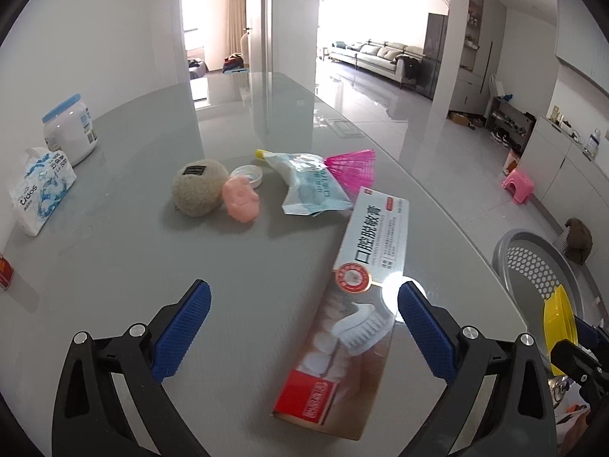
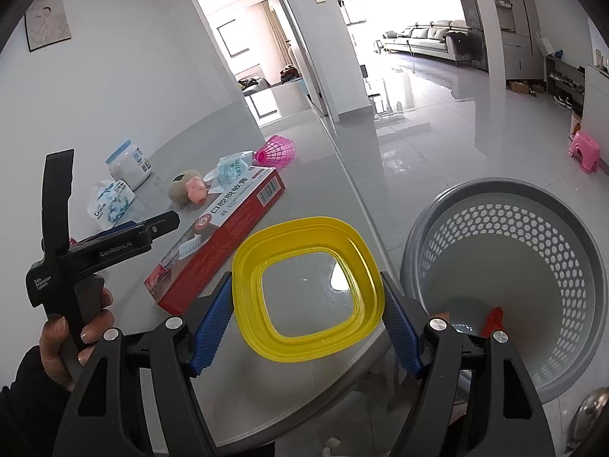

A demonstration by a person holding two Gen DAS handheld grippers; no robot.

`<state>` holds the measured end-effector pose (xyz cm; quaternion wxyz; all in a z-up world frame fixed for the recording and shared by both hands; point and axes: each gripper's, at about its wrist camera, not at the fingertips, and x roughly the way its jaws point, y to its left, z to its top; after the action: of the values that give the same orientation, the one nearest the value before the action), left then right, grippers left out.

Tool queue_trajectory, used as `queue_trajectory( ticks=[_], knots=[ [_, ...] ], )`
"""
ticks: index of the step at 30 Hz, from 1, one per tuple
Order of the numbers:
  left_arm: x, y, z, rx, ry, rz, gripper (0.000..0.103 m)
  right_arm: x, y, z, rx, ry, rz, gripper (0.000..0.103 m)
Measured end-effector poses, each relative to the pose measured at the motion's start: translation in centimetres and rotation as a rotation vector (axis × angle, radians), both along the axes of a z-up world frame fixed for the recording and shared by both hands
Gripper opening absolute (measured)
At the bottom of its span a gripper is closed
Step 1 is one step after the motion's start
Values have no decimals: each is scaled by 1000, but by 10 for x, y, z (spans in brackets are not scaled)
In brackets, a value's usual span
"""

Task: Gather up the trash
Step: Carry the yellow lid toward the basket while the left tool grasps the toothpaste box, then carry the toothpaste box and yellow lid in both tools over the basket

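Note:
My right gripper [image 2: 308,320] is shut on a yellow square lid [image 2: 304,342] with a clear centre, held above the table's near edge, left of the grey perforated trash basket [image 2: 552,361]. A small red item [image 2: 495,320] lies in the basket. My left gripper [image 1: 304,327] is open, its fingers on either side of a long toothpaste box [image 1: 365,274] lying on the grey table [image 1: 114,266]. Farther back lie a crumpled blue-white wrapper [image 1: 316,186], a pink mesh cone [image 1: 354,167], a pink pig toy [image 1: 241,200], a beige ball [image 1: 196,192] and a white cap [image 1: 247,174].
A tissue pack [image 1: 40,194], a white jar with a blue lid [image 1: 70,133] and a red can [image 1: 5,270] stand along the table's left side by the wall. The basket stands on the floor off the table's right edge. A pink stool [image 2: 584,150] is far right.

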<state>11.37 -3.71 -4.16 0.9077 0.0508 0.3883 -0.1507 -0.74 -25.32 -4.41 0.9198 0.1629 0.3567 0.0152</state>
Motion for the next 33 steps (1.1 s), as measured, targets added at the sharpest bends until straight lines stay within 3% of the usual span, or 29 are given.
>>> queue_trajectory(
  ticks=[6, 21, 23, 27, 33],
  knots=[
    [4, -33, -15, 24, 40, -59, 97, -13, -17, -2, 1, 7, -48, 71],
    [19, -59, -49, 135, 134, -41, 96, -27, -33, -4, 3, 17, -92, 71],
    [19, -58, -51, 131, 142, -43, 92, -27, -31, -3, -2, 17, -87, 71],
    [18, -53, -55, 89, 161, -59, 62, -27, -31, -4, -3, 23, -86, 71],
    [7, -54, -52, 87, 148, -76, 55, -29, -31, -4, -9, 24, -93, 71]
  ],
)
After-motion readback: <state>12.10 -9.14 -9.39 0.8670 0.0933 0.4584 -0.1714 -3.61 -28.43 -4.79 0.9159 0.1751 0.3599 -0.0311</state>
